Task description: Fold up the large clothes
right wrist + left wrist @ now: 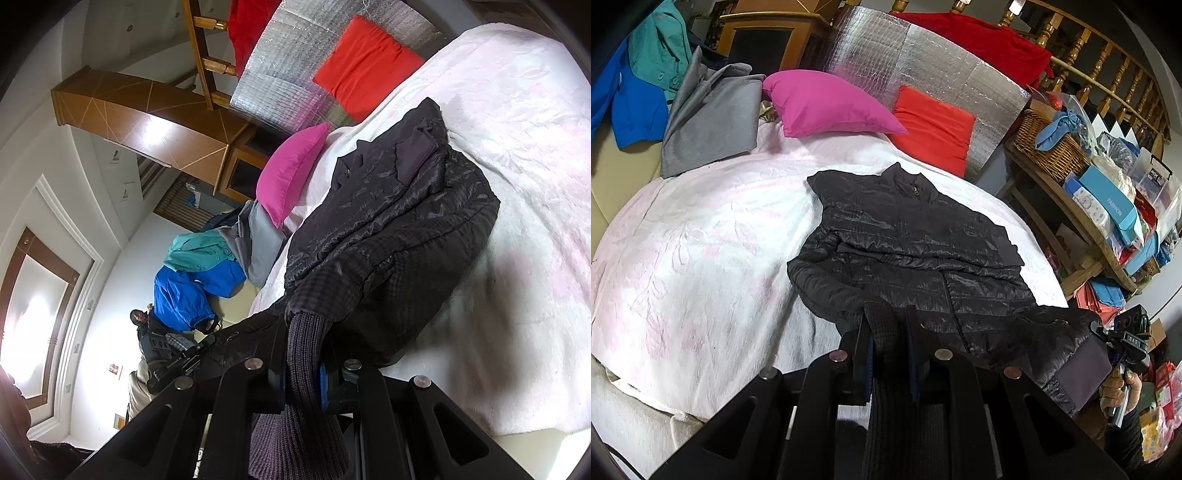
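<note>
Two pillows [827, 101] beyond black jacket [916, 251]

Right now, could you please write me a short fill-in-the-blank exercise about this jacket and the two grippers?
1. The black jacket lies on a pale ____.
2. Both the left gripper and the right gripper are ____ on the jacket's knit hem.
3. The pillow beside the red cushion is ____.

Missing words: blanket; shut; pink

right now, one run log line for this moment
left hand-held gripper: shut on jacket hem | right hand-held gripper: shut on hem | jacket on bed
</note>
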`<action>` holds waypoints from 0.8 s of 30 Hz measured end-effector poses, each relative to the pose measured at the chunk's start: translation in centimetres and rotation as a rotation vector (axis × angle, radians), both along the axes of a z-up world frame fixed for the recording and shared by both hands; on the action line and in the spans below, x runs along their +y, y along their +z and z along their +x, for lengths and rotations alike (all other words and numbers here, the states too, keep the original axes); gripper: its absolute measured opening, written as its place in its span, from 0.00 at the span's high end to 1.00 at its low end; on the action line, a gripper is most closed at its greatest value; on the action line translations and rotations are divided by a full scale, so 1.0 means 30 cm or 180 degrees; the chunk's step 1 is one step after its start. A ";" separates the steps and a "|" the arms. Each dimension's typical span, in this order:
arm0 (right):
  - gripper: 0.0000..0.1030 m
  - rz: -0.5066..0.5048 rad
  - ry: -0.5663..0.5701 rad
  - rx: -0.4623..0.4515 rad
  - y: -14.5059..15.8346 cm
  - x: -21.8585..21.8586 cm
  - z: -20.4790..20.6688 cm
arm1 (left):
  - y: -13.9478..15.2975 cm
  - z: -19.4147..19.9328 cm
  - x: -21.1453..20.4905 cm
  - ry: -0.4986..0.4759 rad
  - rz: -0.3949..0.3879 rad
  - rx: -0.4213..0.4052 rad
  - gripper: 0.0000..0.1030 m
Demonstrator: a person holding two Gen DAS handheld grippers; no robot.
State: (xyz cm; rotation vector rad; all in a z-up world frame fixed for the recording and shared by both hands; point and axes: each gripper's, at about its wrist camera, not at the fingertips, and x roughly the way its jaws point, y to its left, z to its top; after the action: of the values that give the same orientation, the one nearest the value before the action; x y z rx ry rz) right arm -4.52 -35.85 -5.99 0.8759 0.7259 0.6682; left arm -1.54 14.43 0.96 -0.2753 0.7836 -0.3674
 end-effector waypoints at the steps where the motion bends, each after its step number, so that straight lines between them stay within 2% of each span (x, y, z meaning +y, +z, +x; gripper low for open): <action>1: 0.88 0.0002 -0.0002 -0.0001 0.000 0.000 0.001 | 0.001 0.003 -0.001 -0.0001 0.0001 -0.0001 0.85; 24: 0.88 0.0018 -0.0093 -0.0001 0.007 0.012 0.061 | 0.003 0.071 -0.011 0.0009 -0.0011 -0.0038 0.85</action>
State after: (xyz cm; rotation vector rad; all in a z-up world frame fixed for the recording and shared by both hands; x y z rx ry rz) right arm -2.69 -35.49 -5.77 0.8900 0.7099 0.6449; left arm 0.58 14.09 1.06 -0.2773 0.7707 -0.3676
